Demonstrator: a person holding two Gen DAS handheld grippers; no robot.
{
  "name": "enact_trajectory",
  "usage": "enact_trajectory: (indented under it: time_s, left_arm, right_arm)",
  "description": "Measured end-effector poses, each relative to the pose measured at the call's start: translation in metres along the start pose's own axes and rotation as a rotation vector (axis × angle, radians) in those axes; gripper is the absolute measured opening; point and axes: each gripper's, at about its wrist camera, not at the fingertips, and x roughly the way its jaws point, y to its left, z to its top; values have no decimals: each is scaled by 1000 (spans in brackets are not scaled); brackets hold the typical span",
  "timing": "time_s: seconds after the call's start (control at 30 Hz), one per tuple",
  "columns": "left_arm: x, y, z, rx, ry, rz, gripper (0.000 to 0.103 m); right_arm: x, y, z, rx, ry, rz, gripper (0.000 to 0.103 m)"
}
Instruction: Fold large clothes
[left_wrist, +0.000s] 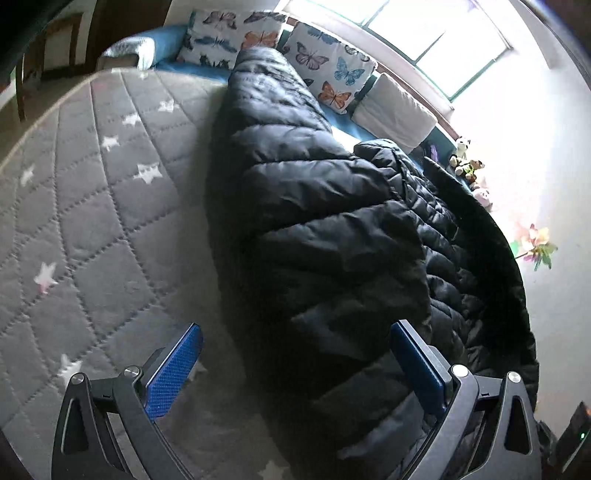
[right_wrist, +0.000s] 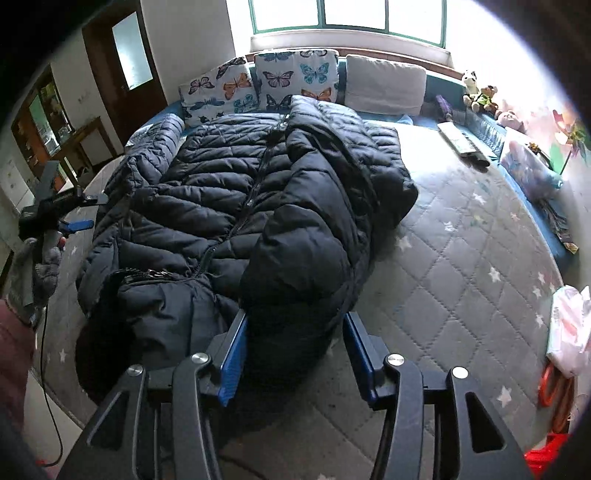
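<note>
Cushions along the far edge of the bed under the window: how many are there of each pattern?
Butterfly cushions: 2, the left one and the right one
Plain white cushions: 1
Total: 3

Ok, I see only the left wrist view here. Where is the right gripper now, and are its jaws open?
Observer: The right gripper is at the near end of the black jacket, jaws open on either side of a folded-over part.
Operator: Which side is folded over?
Observer: The side on the right in the right wrist view lies over the front, reaching about to the zipper.
Operator: And the other sleeve?
Observer: That sleeve lies out flat on the mattress, not yet folded in, close to the left gripper.
</note>
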Motion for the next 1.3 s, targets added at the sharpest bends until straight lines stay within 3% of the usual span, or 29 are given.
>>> enact_trajectory:
  time_s: [0.1, 0.17, 0.2, 0.23, 0.27, 0.37, 0.5, 0.57, 0.63, 0.73, 0.9, 1.03, 1.17, 1.23, 1.27, 1.3]
  left_arm:
    - [13, 2, 5, -26, 21, -51, 98]
    - [23, -1, 6, -26, 36, -111, 73]
    - [24, -2, 7, -25, 39, -118, 70]
    - [25, -6, 7, -9, 26, -104, 61]
    - [24, -10, 6, 12, 15, -98, 44]
    - [12, -20, 3, 49, -31, -70, 20]
    - [-19, -34, -12, 67, -75, -74, 15]
    - [-38, -45, -27, 99, -99, -56, 14]
    - [-54, -50, -41, 121, -116, -52, 13]
    - [-77, -59, -65, 129, -132, -57, 12]
    - [-121, -66, -105, 157, -154, -30, 12]
    - [-127, -42, -128, 115, -99, 39, 12]
    - [-113, -34, -140, 95, -20, 82, 21]
    - [-114, -37, -139, 95, -11, 90, 21]
    - [-116, -41, -137, 102, -7, 88, 23]
    - [-115, -44, -135, 114, 3, 93, 24]
  right_arm:
    - [-15, 7, 14, -33, -52, -42, 83]
    - [-19, 8, 25, -61, -92, -63, 87]
    - [-16, 13, 35, -79, -101, -75, 87]
    - [-11, 16, 44, -94, -99, -83, 87]
    - [-7, 17, 46, -106, -92, -87, 87]
    - [20, 24, 67, -119, -59, -107, 87]
    - [57, 25, 76, -164, 16, -205, 84]
    - [63, 17, 68, -172, 48, -213, 59]
    - [58, 2, 56, -138, 70, -156, 36]
    - [38, -17, 40, -88, 60, -106, 23]
    - [-7, -44, 4, -12, 55, 15, 20]
    - [-11, -55, -42, 57, 124, 109, 20]
    - [0, -46, -70, -46, 168, -20, 24]
    - [-9, -42, -64, -81, 177, -24, 27]
    - [-14, -39, -60, -103, 178, -32, 31]
    - [-23, -32, -53, -146, 168, -49, 42]
